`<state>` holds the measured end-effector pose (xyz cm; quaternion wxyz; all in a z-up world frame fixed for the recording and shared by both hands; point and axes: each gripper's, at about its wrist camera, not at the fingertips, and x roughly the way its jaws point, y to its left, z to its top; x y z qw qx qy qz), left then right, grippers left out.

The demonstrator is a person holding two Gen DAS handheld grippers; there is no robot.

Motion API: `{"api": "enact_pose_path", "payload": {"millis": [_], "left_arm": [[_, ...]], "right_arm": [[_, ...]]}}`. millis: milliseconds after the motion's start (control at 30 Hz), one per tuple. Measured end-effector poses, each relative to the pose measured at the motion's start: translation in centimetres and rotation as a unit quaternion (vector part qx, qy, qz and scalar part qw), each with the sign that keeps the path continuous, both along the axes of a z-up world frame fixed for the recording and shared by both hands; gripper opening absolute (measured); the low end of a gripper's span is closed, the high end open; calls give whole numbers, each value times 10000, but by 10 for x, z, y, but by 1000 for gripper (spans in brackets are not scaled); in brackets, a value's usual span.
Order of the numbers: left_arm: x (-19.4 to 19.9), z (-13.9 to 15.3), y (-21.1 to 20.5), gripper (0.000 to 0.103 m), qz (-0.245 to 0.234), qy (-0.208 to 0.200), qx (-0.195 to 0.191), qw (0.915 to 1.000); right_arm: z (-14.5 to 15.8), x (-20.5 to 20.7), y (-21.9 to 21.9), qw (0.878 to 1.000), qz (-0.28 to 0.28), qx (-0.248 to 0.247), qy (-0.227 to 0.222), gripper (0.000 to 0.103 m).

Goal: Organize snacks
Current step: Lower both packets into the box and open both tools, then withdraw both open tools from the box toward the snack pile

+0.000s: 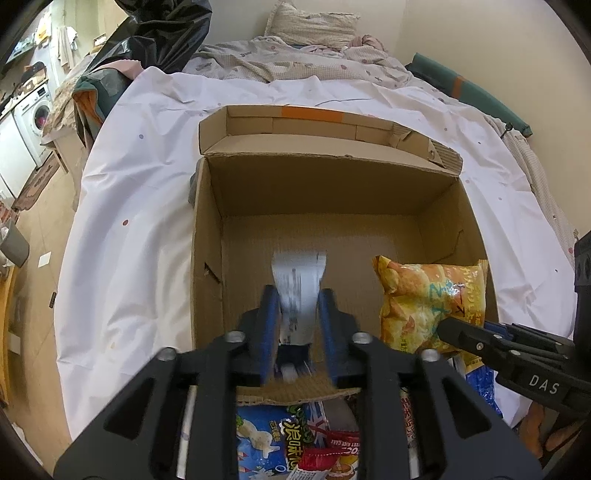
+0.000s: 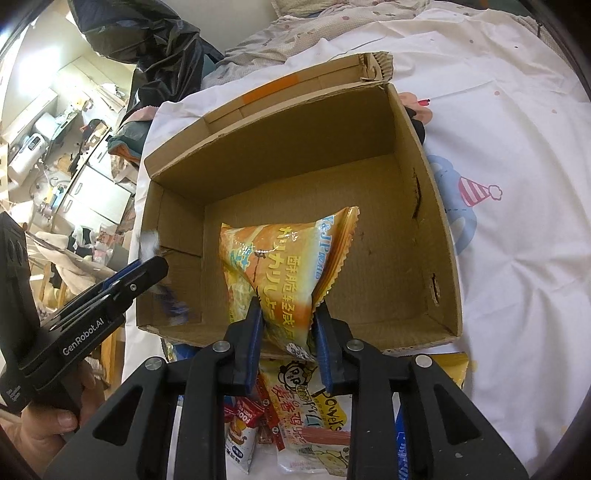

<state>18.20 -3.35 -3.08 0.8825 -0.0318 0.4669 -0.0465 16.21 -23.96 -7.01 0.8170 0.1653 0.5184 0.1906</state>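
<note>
An open cardboard box (image 1: 207, 266) (image 2: 439, 229) stands on a white sheet. My left gripper (image 1: 298, 293) hangs over the box's near left part, jaws apart. A pale silvery snack packet (image 1: 295, 273) sits blurred between the pads, which do not seem to press it. In the right wrist view the left gripper (image 2: 159, 264) shows at the box's left wall, with the blurred packet (image 2: 173, 302) below its tip. My right gripper (image 2: 288, 306) is shut on the lower end of an orange crisp bag (image 2: 280, 258) (image 1: 428, 291), holding it inside the box at its near side.
Several loose snack packs (image 1: 295, 439) (image 2: 306, 398) lie on the sheet (image 1: 129, 221) in front of the box. A black plastic bag (image 1: 166, 33) and rumpled bedding (image 1: 295, 62) lie beyond. A hand (image 2: 40, 428) holds the left gripper's handle. The box floor behind the bag is bare.
</note>
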Motion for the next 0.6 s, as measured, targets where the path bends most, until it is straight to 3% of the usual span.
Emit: {"api": "enact_pose_path", "payload": {"millis": [167,233,300,600], "left_arm": [[-5,6,3,63,80,-161,22,9998],[-6,9,4,83,148,-240,33,9996],[-9,12,6,89,198,-339,39,9992],[-12,14,11,89,216,-396,-8,9990]], "right_arm": [[2,-1,1,10000,-1,-50,-62,34],[4,-2,0,9999,-45,-59,-104,65],[7,-3,-1,9996,-136,-67,-226,75],[11,-2,1,9994,-95,-143,-289,75]]}}
